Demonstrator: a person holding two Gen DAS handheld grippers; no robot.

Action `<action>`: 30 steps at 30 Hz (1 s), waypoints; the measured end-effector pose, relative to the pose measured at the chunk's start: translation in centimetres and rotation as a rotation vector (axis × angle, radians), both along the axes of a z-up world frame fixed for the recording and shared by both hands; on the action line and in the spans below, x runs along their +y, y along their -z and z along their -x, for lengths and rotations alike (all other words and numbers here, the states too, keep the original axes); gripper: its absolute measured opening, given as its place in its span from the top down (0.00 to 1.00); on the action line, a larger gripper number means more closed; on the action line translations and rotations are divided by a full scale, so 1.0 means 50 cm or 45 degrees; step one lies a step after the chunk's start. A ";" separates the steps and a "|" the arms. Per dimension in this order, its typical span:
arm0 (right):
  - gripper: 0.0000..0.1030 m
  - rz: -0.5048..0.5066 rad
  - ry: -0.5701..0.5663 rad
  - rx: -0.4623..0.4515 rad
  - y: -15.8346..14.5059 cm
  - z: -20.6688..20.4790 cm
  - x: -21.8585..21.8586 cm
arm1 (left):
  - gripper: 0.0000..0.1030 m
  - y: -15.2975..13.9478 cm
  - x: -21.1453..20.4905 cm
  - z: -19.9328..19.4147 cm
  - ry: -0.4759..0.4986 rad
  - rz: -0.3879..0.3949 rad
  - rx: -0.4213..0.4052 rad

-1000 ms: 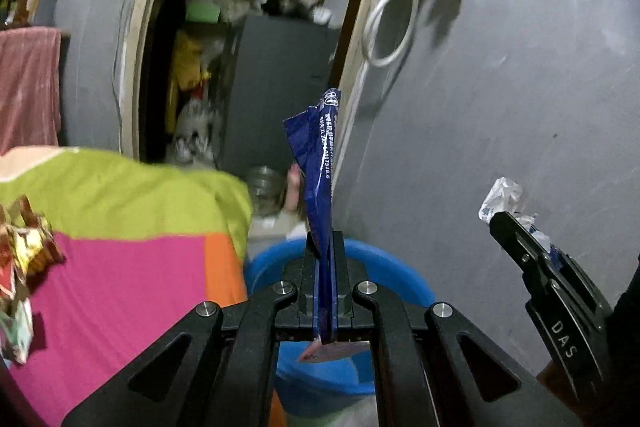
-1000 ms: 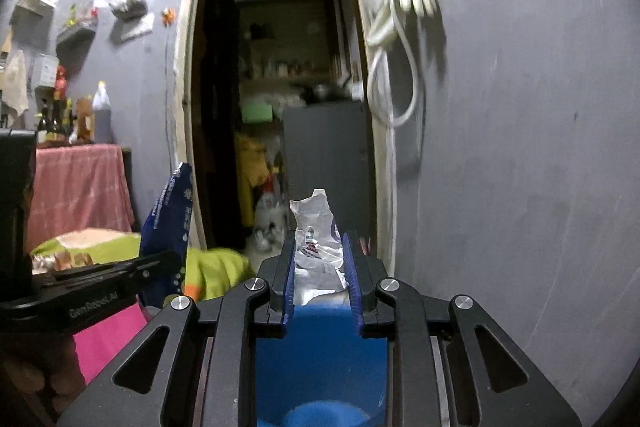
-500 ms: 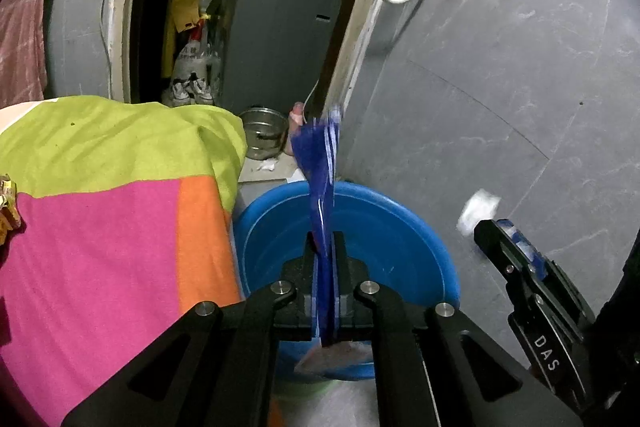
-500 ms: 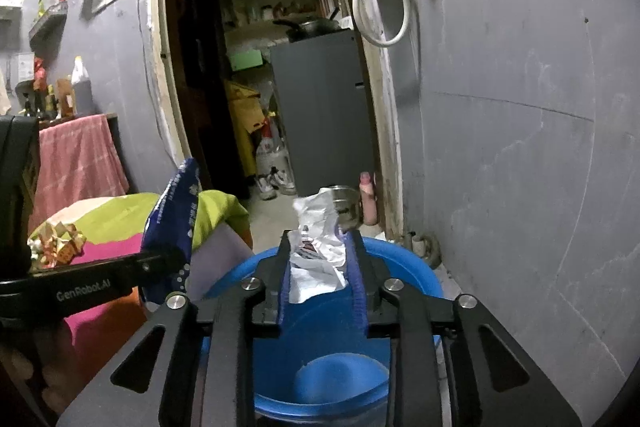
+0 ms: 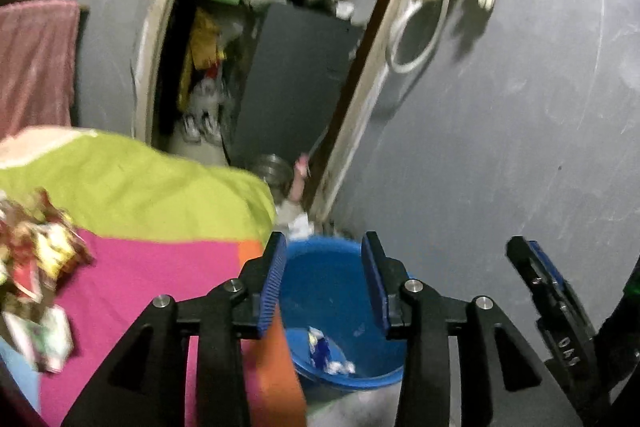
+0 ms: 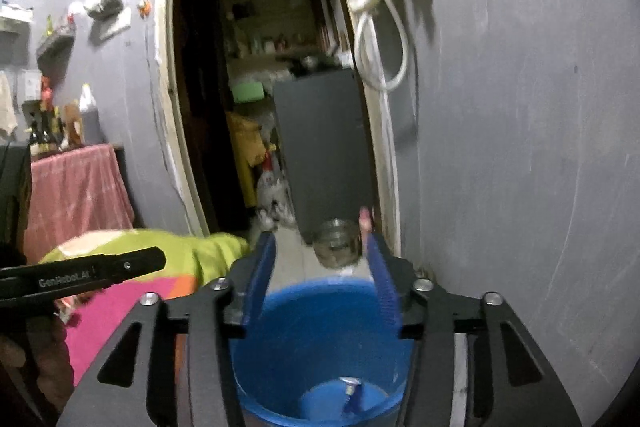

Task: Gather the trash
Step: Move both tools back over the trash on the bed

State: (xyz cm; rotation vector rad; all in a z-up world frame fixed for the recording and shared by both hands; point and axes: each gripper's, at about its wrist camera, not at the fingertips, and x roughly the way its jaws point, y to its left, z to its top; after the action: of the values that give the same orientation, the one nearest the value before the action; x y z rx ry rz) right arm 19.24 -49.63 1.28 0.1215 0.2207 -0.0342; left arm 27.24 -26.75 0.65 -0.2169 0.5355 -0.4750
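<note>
A blue plastic bucket (image 5: 332, 291) stands on the floor between the bed and the grey wall; it also shows in the right wrist view (image 6: 316, 339). A blue wrapper (image 5: 320, 347) and a crumpled white wrapper (image 5: 340, 367) lie at its bottom, and they show in the right wrist view (image 6: 352, 393). My left gripper (image 5: 323, 279) is open and empty above the bucket. My right gripper (image 6: 320, 281) is open and empty above the bucket too. More snack wrappers (image 5: 36, 259) lie in a heap on the bed at the left.
The bed has a green, pink and orange cover (image 5: 152, 227). An open doorway (image 6: 272, 107) leads to a cluttered room with a grey cabinet. A steel pot (image 6: 336, 243) sits on the floor by the door frame. A white cable (image 6: 380, 7) hangs on the wall.
Both grippers opened. The blue wrapper dropped from my left gripper and the white wrapper from my right gripper into the bucket. Both views tilted upward.
</note>
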 end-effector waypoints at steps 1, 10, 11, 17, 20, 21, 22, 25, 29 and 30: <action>0.46 0.008 -0.004 -0.022 -0.016 0.007 0.009 | 0.64 -0.016 0.017 0.011 -0.012 0.010 -0.033; 0.11 0.028 -0.082 -0.181 -0.116 0.062 0.114 | 0.20 -0.111 0.170 0.087 -0.172 0.053 -0.220; 0.03 0.022 -0.090 -0.195 -0.123 0.067 0.126 | 0.18 -0.118 0.189 0.094 -0.190 0.057 -0.231; 0.00 -0.013 -0.165 -0.285 -0.148 0.096 0.212 | 0.07 -0.137 0.293 0.153 -0.285 0.010 -0.339; 0.00 -0.011 -0.194 -0.309 -0.152 0.106 0.257 | 0.06 -0.139 0.346 0.185 -0.317 -0.025 -0.388; 0.00 -0.012 -0.206 -0.315 -0.152 0.107 0.275 | 0.05 -0.138 0.359 0.192 -0.329 -0.031 -0.400; 0.00 -0.016 -0.218 -0.321 -0.151 0.110 0.292 | 0.03 -0.139 0.380 0.203 -0.347 -0.034 -0.411; 0.00 -0.022 -0.252 -0.337 -0.147 0.113 0.337 | 0.02 -0.131 0.425 0.224 -0.391 -0.027 -0.420; 0.00 -0.012 -0.292 -0.351 -0.134 0.117 0.394 | 0.02 -0.110 0.489 0.244 -0.464 -0.074 -0.425; 0.00 -0.006 -0.305 -0.351 -0.128 0.118 0.408 | 0.02 -0.104 0.505 0.248 -0.479 -0.090 -0.428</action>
State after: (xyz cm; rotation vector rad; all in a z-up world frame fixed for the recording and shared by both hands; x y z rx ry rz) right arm 13.35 -29.23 7.68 0.1025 -0.0414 0.2204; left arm 14.86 -1.50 5.84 -0.1606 0.1741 -0.1201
